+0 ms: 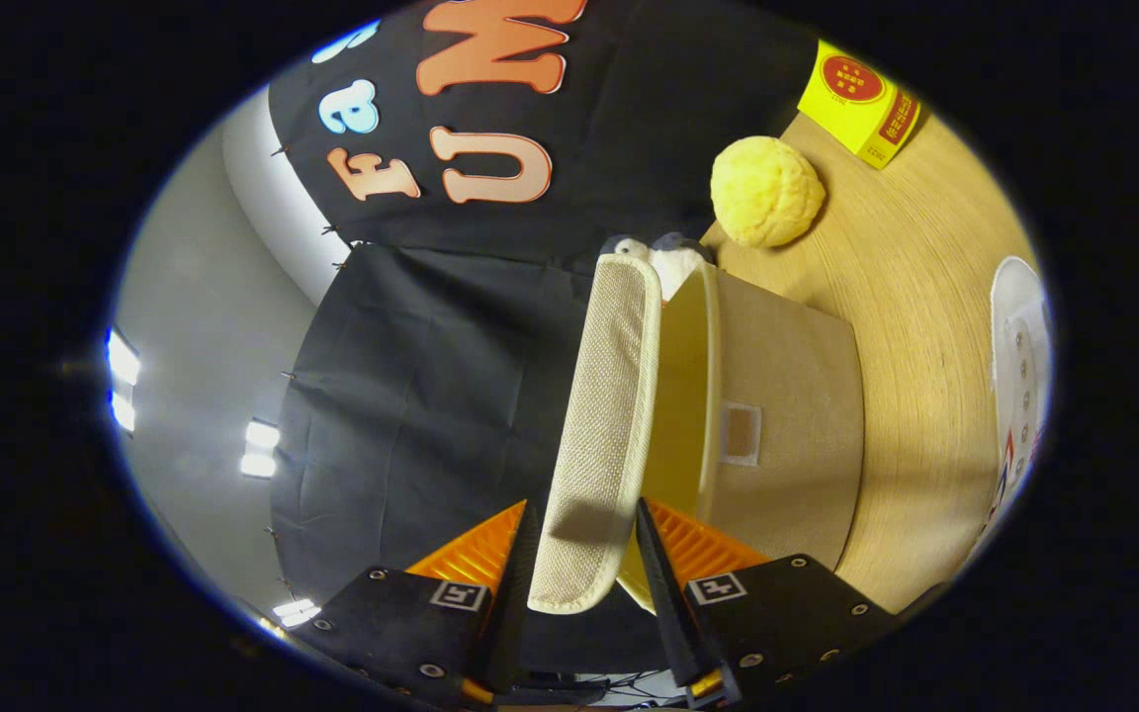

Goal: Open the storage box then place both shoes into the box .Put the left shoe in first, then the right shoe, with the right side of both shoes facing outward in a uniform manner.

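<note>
1. Gripper [581,559] rolled sideways, so tabletop [925,326] runs up one side and booth wall up the other
2. Fingers [515,583] closed on free edge of woven lid flap [601,425], one finger on each face; flap clamped between them
3. Flap lifted clear of storage box [787,425], standing edge-on and running forward from the fingertips
4. Box mouth open just beside the flap; pale inner wall [683,396] visible; small white patch on outer tan side
5. White lace-up shoe [1019,376] on tabletop, well apart from box; second shoe cannot be told
6. Yellow knobbly ball [765,191] on tabletop beyond box, yellow carton [858,101] farther on
7. Small grey and white thing [663,255] behind far corner of box, too hidden to identify
</note>
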Demonstrator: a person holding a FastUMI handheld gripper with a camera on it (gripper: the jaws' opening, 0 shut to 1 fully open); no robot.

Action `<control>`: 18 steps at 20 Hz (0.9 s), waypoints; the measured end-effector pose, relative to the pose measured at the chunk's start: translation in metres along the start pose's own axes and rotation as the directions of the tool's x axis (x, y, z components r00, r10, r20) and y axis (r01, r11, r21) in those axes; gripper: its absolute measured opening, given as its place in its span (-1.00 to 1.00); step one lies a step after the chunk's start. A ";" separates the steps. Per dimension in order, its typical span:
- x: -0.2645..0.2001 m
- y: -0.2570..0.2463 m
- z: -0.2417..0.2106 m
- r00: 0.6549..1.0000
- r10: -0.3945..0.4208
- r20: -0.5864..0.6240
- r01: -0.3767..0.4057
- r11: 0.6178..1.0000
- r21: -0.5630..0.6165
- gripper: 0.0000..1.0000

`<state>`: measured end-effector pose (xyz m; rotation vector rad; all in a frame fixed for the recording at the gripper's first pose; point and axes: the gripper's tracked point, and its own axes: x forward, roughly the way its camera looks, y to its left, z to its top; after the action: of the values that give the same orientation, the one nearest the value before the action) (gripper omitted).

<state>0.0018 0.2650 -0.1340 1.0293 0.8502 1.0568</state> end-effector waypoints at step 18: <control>0.159 0.166 -0.026 0.994 -0.103 0.021 0.104 0.937 -0.332 -0.71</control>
<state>-0.0224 0.4487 0.0051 0.6927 0.6854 1.0649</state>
